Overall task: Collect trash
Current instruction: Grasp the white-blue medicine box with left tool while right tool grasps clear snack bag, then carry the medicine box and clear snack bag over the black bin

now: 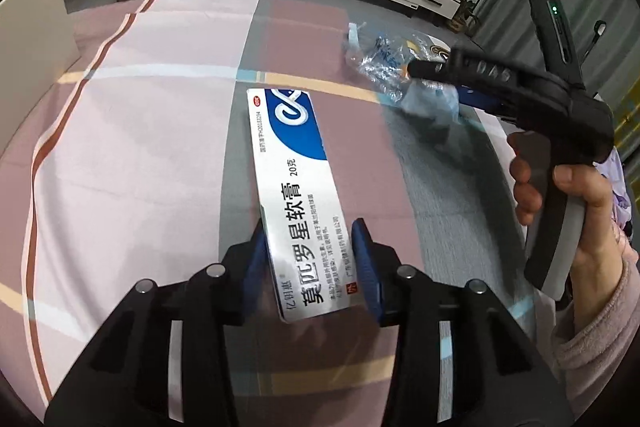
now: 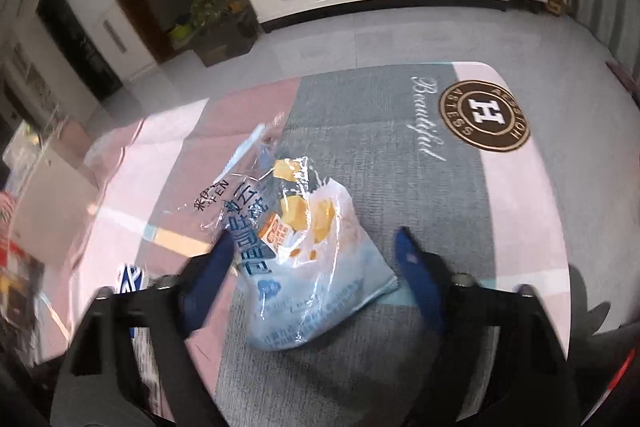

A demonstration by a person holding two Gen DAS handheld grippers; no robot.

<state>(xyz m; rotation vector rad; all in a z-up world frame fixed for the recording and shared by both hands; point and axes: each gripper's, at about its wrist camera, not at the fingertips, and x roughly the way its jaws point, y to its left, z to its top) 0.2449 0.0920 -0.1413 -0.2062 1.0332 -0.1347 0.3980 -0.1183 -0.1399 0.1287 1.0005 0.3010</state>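
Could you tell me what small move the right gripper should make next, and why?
Probably close the right gripper: its jaws stand open on either side of the plastic snack wrapper lying on the mat, so squeezing should secure it. The left gripper already straddles the ointment box.

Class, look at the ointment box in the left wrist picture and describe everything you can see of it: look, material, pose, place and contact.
The ointment box is a long, flat carton, seemingly glossy card, white with a blue panel and white logo at its far end, black Chinese lettering and "20" along its face. It looks intact and lies lengthwise, pointing away from the camera, over the pink and grey patterned cloth. Its near end sits between the blue fingers of the left claw, which close against its long edges.
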